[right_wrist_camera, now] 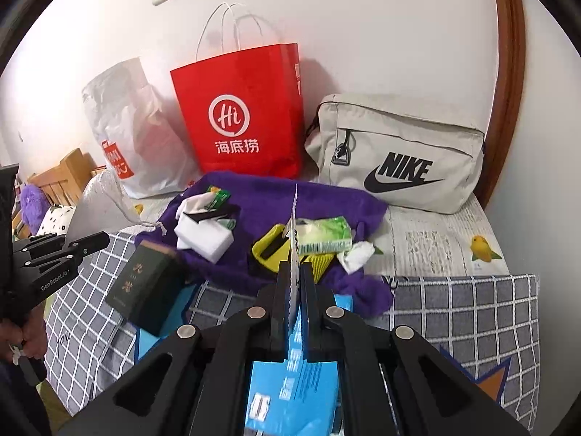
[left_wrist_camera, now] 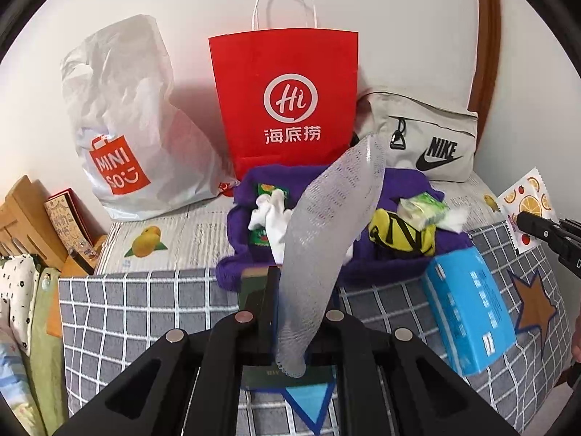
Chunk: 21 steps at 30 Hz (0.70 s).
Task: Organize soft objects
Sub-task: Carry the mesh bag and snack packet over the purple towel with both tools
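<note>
Holding up two thin packets, left gripper (left_wrist_camera: 290, 312) clamped tight on a translucent dotted pouch (left_wrist_camera: 326, 225), right gripper (right_wrist_camera: 296, 290) pinching a fruit-print sachet (right_wrist_camera: 293, 239) edge-on, and leaving gloves (left_wrist_camera: 270, 218), tissues and purple towel (left_wrist_camera: 399, 185) heaped mid-bed, unsorted.

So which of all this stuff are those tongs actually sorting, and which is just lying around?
In the job:
- translucent dotted plastic bag, pinched in left tongs
- flat orange-print sachet, pinched in right tongs
- purple fleece cloth
- white glove
- green tissue pack

Lying about:
- red paper bag
- beige Nike pouch
- blue box
</note>
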{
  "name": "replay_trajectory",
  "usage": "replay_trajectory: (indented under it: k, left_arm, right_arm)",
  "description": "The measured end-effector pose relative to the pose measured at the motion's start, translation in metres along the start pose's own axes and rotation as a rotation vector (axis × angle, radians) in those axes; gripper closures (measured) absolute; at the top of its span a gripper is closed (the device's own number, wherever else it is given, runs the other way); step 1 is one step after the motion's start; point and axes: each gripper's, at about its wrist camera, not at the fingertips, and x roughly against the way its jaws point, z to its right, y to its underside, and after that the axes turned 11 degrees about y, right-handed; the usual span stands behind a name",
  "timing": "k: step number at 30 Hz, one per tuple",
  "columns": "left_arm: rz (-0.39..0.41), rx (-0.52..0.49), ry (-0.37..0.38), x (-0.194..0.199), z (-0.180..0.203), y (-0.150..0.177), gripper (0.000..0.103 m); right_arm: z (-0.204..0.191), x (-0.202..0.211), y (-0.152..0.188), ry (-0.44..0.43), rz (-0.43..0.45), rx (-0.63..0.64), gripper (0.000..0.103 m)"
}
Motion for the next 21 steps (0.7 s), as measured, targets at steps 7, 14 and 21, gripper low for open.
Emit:
replay_trajectory:
  k: [7,14,21]
  left_arm:
    - [-0.009,-0.001,-0.005,-0.021,-0.008,-0.016,0.094]
    - [-0.038,0.021,0.007,-0.046,-0.021,-0.029,0.094]
    - [-0.068,0.039,-0.022,-0.070,-0.037,-0.040,0.094]
  right_arm:
    - [-0.005,-0.024,-0.016,-0.002,-0.007,0.010,0.099]
    - [-0.014,-0.053,-0.028,-0.010,-0.027,0.030,0.099]
    - [-0.025,-0.086,-0.037,-0.030,-0.062,0.050,0.099]
